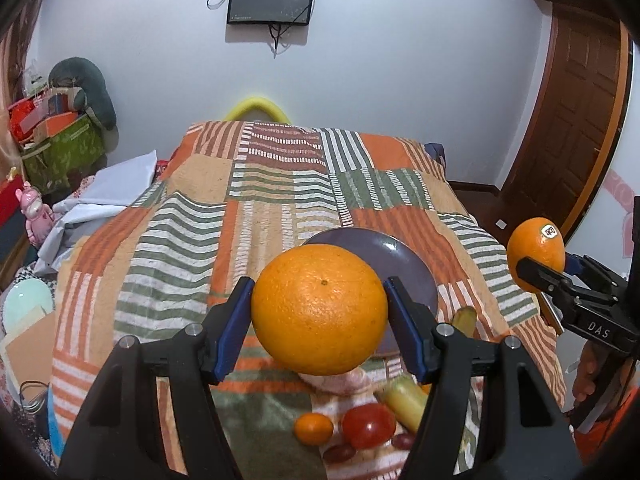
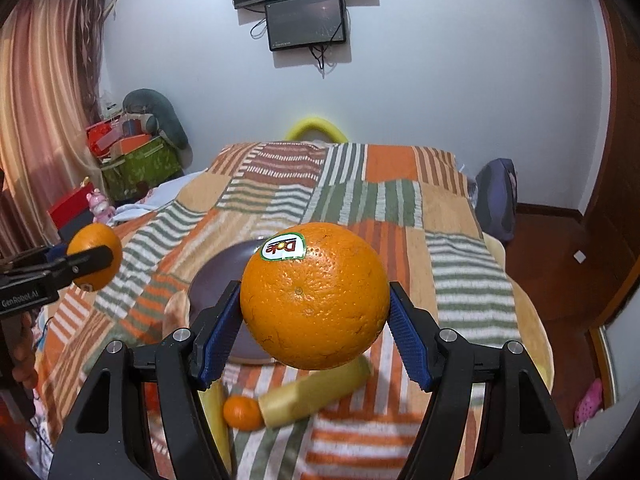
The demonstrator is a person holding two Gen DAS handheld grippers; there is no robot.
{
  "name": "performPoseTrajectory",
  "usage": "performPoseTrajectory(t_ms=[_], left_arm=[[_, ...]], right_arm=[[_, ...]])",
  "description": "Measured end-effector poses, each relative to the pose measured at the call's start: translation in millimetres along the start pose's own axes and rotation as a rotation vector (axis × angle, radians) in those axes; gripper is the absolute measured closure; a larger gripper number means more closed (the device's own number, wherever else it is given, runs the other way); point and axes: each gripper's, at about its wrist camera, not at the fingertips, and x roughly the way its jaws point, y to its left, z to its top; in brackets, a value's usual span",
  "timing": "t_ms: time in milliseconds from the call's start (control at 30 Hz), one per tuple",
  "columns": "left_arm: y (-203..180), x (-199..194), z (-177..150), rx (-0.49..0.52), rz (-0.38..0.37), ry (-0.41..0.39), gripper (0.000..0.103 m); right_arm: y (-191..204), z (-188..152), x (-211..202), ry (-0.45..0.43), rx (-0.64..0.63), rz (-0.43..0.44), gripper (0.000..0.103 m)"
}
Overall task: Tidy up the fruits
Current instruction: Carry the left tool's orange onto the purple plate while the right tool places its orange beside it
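Note:
My left gripper (image 1: 320, 292) is shut on a large plain orange (image 1: 320, 320), held in the air above the bed. My right gripper (image 2: 314, 292) is shut on a second orange with a Dole sticker (image 2: 316, 312), also lifted. Each gripper shows in the other's view: the right gripper (image 1: 540, 268) with the stickered orange (image 1: 534, 248) at the right edge, the left gripper (image 2: 92, 258) with its orange (image 2: 90, 240) at the left edge. A dark purple plate (image 1: 404, 260) (image 2: 216, 276) lies on the blanket beyond and below both oranges.
On the striped blanket (image 1: 192, 248) near me lie a small mandarin (image 1: 314, 428) (image 2: 242, 412), a red tomato (image 1: 368, 426), dark grapes (image 1: 339, 453) and yellow bananas (image 1: 404, 400) (image 2: 316, 392). Clutter stands left of the bed, and a wooden door (image 1: 576, 112) is on the right.

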Motion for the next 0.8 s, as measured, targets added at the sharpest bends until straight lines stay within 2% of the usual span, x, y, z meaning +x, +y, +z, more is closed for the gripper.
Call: performPoseTrajectory(t_ms=[333,800], left_arm=[[3,49,14,0.018,0.021,0.033,0.038],[6,114,27,0.038,0.033,0.109,0.038]], right_arm=[[0,18,46,0.01,-0.016,0.01,0.036],[12,26,107,0.094,-0.075,0.022,0.036]])
